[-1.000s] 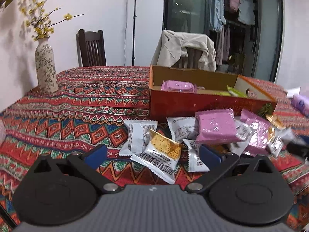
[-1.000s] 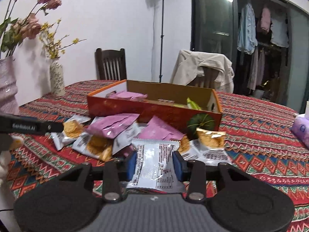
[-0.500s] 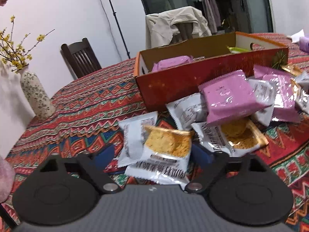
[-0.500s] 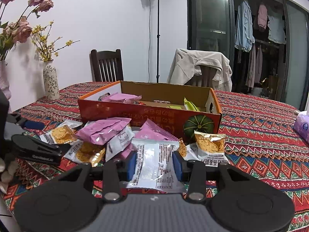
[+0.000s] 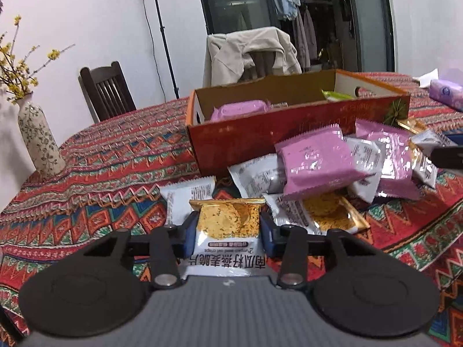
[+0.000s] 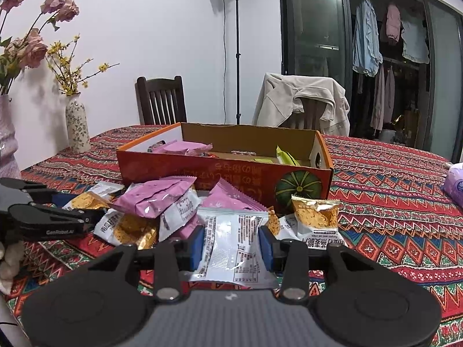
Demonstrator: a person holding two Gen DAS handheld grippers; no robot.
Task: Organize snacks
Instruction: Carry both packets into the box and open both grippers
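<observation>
My left gripper is shut on a white and gold pumpkin crisp packet, held just above the tablecloth. My right gripper is shut on a white snack packet with its printed back facing up. A pile of pink, white and gold packets lies in front of the orange cardboard box. The box holds a pink packet and a green one. The left gripper also shows in the right wrist view.
A patterned red tablecloth covers the table. A flowered vase stands at the far left. A purple tissue pack lies at the right. Two chairs stand behind the table, one draped with a beige jacket.
My left gripper has gone from wide open around the crisp packet to shut on it and has lifted it. My right gripper still holds its white packet and has risen slightly.
</observation>
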